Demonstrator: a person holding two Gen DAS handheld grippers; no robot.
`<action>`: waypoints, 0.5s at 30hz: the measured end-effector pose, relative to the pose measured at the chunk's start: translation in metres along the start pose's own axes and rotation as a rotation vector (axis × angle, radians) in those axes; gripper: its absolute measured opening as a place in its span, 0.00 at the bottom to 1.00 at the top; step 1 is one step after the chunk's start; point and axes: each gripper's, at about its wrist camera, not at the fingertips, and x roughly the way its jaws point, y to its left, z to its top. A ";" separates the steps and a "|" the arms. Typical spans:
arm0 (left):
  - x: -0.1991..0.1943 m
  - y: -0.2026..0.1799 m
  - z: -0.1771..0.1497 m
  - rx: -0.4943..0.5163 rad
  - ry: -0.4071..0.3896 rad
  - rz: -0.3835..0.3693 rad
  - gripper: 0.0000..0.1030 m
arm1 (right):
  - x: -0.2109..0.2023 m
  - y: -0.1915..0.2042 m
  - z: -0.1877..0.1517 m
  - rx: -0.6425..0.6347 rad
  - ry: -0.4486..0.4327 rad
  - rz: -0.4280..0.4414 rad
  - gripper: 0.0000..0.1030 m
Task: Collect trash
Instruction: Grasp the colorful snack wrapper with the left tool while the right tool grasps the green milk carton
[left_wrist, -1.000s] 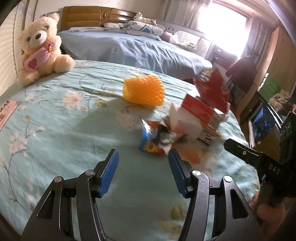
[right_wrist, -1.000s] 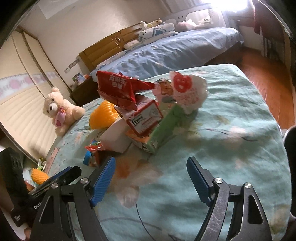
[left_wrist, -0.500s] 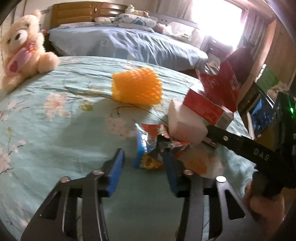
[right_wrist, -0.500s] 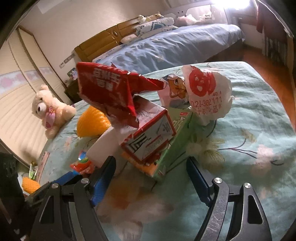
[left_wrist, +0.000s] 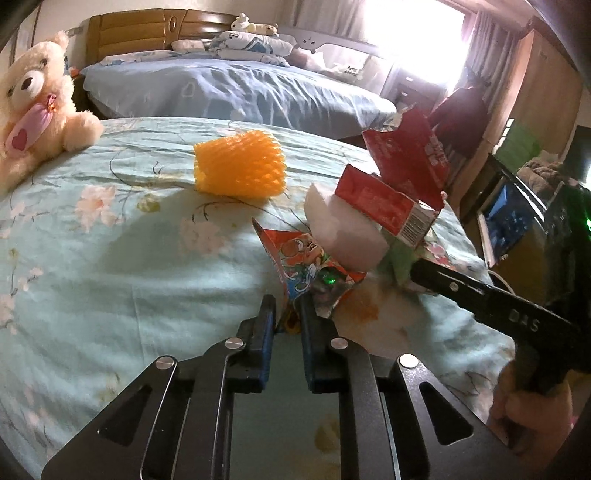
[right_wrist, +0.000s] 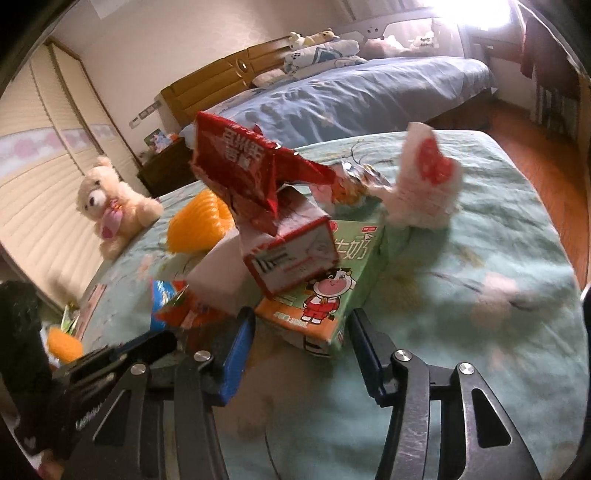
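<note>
where a floral mint-green bedspread covers the near bed, a small heap of trash lies toward its right side. the left gripper has its two blue-padded fingers drawn almost together, pinching the lower edge of a crumpled cartoon snack wrapper in orange, blue and silver. just beyond that wrapper sits a white block, and resting on it is a red carton with a barcode end, topped by a torn red packet. an orange foam fruit net lies apart from the heap, farther back on the bedspread, and a cream teddy bear with a pink heart bib sits at the far left edge. the right gripper is spread wide, its blue-padded fingers standing on either side of the near end of a green milk carton printed with a cartoon cow, without touching it. the red carton leans on top of that green one, and a crumpled white paper with a red mark stands just behind and to the right. a second bed with a blue cover and a wooden headboard fills the background, with bright window light beyond.
</note>
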 end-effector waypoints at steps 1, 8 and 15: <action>-0.002 -0.001 -0.002 0.000 0.002 -0.005 0.11 | -0.006 -0.003 -0.004 -0.002 0.001 0.003 0.52; -0.018 -0.021 -0.018 0.007 0.010 -0.061 0.10 | -0.044 -0.022 -0.032 0.006 0.002 -0.012 0.52; -0.026 -0.055 -0.027 0.069 0.012 -0.111 0.08 | -0.068 -0.042 -0.052 0.059 -0.021 -0.036 0.52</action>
